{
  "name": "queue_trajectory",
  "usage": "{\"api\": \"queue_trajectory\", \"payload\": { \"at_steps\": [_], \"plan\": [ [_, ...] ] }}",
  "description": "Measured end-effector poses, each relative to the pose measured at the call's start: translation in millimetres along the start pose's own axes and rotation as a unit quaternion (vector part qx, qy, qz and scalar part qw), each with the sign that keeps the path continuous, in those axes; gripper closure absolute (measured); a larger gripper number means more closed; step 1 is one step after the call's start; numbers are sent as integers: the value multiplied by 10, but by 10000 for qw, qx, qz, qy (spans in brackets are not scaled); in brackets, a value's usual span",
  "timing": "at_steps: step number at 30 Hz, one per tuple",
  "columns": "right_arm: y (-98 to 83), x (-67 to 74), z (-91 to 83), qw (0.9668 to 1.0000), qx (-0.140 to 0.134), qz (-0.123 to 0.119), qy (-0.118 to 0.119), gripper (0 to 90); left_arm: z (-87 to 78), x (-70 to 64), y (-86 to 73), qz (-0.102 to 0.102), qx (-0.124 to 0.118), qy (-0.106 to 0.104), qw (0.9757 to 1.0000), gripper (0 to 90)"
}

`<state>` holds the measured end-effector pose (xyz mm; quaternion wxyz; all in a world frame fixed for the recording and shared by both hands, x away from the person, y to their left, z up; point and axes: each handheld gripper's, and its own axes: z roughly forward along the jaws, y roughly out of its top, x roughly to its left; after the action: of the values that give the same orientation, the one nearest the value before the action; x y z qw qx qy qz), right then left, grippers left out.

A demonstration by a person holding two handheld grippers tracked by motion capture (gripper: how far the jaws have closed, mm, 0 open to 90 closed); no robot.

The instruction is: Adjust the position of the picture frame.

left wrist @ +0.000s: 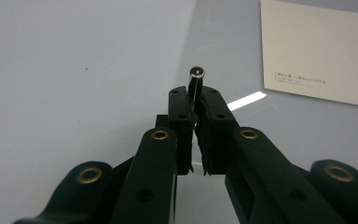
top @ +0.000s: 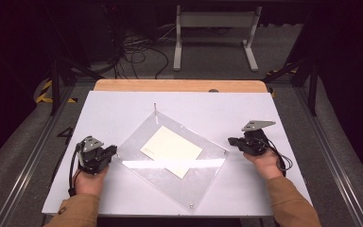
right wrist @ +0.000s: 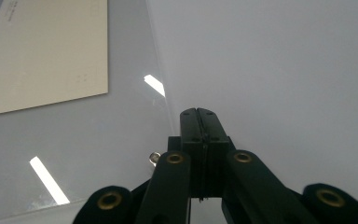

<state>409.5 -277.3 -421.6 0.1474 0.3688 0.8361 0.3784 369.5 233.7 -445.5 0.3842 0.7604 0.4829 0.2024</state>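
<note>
Two grippers flank the clear acrylic frame (top: 170, 161) holding a cream card (top: 172, 150): the left gripper (left wrist: 195, 100) pinches its corner bolt (left wrist: 196, 74), while the right gripper (right wrist: 199, 114), jaws pressed together, sits just beside the opposite corner.

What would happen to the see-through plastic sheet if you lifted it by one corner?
The clear sheet probably stays stiff: it lies flat and straight-edged on metal corner pegs. Its glossy surface looks slippery, so it might slide. The cream card lying at it might shift if tilted.
</note>
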Motion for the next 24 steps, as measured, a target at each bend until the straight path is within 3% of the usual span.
{"api": "queue_trajectory", "payload": {
  "at_steps": [2,7,12,14,17,19,24],
  "plan": [
    [-22,11,-4,10000,33,-16,6,898,54,-14,65,66,45,69,9999,847],
    [-132,-50,-24,9998,114,130,-59,898,297,20,291,119,54,-85,9999,847],
    [-238,-79,-143,9996,86,231,-157,898,687,11,693,301,165,-126,9993,846],
    [-293,-95,-210,9993,76,296,-234,898,860,-47,855,270,217,-133,9993,847],
    [-384,-130,-288,9987,72,397,-319,898,1112,-184,1062,458,206,-188,9986,846],
    [-452,-153,-343,9981,71,472,-385,898,1277,-286,1155,649,144,-375,9971,845],
    [-586,-205,-449,9966,38,621,-537,898,1412,-396,1214,616,112,-544,9966,819]
  ]
}}
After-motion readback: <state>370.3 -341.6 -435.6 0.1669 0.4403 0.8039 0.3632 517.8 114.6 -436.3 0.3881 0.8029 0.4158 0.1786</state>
